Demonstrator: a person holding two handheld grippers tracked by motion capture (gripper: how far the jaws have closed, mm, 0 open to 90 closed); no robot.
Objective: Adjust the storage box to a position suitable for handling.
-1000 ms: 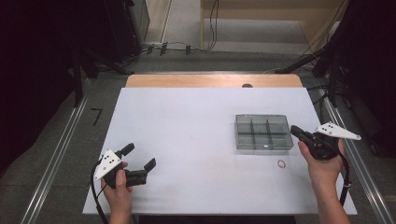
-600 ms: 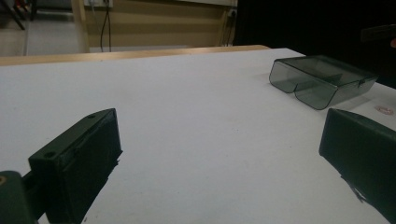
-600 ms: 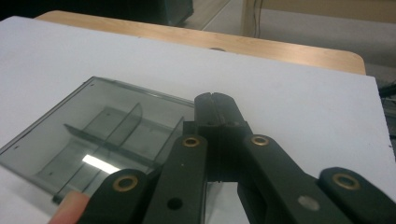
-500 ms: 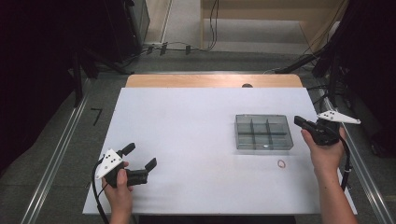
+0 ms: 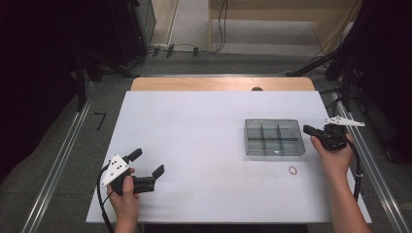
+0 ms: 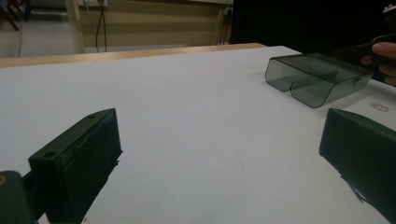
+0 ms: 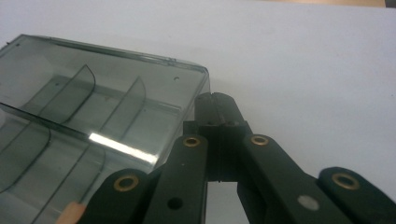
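Note:
A clear smoky plastic box with several empty compartments lies on the white table's right half. My right gripper is shut with nothing in it, its tips just off the box's right side. In the right gripper view the shut jaws end close beside a corner of the box; I cannot tell if they touch it. A small rubber band lies in front of the box. My left gripper rests open and empty near the front left edge, aimed across the table toward the box.
The white table top has a wooden strip along its far edge. Metal rails run along the floor on both sides. The rubber band lies past my left gripper's right jaw.
My right hand has moved away from the front edge, from beside the rubber band to the box's right side. The left gripper has stayed where it was.

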